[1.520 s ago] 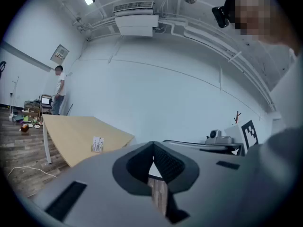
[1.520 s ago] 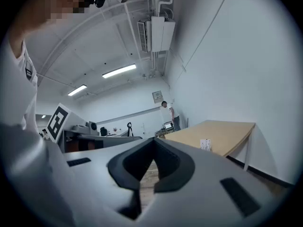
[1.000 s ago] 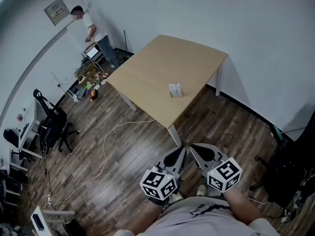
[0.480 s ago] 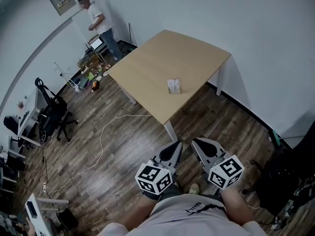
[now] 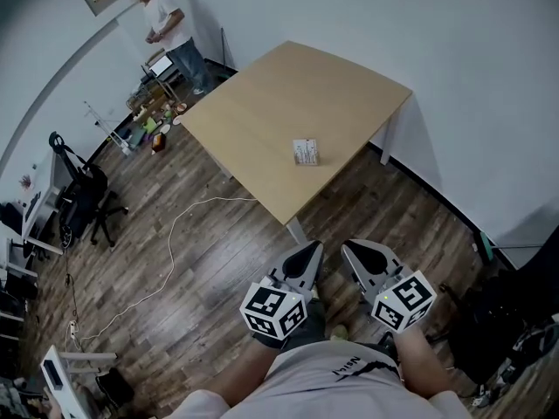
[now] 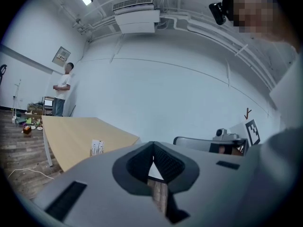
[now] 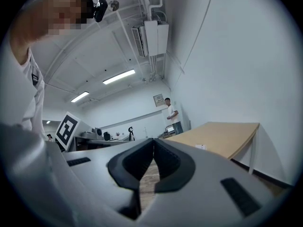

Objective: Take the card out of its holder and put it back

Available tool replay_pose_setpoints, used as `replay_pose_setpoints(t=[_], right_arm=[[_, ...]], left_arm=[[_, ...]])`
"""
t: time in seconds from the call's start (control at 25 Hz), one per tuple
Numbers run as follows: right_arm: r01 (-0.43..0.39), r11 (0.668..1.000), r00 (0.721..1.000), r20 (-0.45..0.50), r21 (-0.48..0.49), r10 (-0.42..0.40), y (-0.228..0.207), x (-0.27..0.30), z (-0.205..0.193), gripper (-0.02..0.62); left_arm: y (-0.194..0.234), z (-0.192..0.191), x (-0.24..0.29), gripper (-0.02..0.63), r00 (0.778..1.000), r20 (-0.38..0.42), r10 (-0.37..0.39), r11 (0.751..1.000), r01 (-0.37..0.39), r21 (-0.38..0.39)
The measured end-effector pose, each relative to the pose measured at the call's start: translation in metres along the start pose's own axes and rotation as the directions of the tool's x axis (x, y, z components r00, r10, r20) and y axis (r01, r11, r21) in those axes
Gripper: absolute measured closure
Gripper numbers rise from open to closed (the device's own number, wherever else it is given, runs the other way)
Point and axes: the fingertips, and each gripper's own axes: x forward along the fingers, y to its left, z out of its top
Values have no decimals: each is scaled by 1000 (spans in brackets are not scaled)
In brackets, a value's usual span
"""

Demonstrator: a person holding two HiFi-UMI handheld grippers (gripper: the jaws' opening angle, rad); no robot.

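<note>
A small white card holder with its card (image 5: pixel 306 152) stands on the wooden table (image 5: pixel 262 120), near the table's front edge. The same holder (image 6: pixel 97 147) appears small and far in the left gripper view, and as a pale speck (image 7: pixel 200 147) in the right gripper view. Both grippers are held low in front of the person's body, well short of the table and above the floor. My left gripper (image 5: pixel 312 253) is shut with nothing in it. My right gripper (image 5: pixel 352 251) is shut and empty too.
Another person (image 5: pixel 166 24) stands at the far left corner by a cluttered shelf (image 5: pixel 153 112). A white cable (image 5: pixel 175 251) trails over the wood floor. An office chair (image 5: pixel 83 203) stands at the left, dark equipment (image 5: pixel 515 312) at the right.
The view has shifted slightly, and the table sits a little nearer. Both grippers stay shut side by side. The far person has turned by the wall.
</note>
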Motion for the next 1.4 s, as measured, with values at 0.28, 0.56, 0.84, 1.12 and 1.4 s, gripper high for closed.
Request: replay_pose_setpoints(t=[0.28,0.56,0.84,1.12,1.4], right_arm=[[-34,999,999,-23,-20,34,-73,95,-12,581],[-15,999,999,-50,-37,13,-123,186,-12,581],[-15,999,994,-106,-45,10,-184,235,-27,580],[-91,995,976,-200,-39,81,-294,286,-67,580],[-223,974,912,-358,-31,198,-389,353,-119,578]], left_arm=[[90,4,78,592,1000,-2,-14,1000,14,3],[175,24,138,592,999,-22,-42,999,42,2],[225,22,189,592,998,-42,-43,999,42,-24],[272,3,275,592,998,-60,37,999,-39,-28],[329,-10,354,592,980,-103,169,982,-177,-70]])
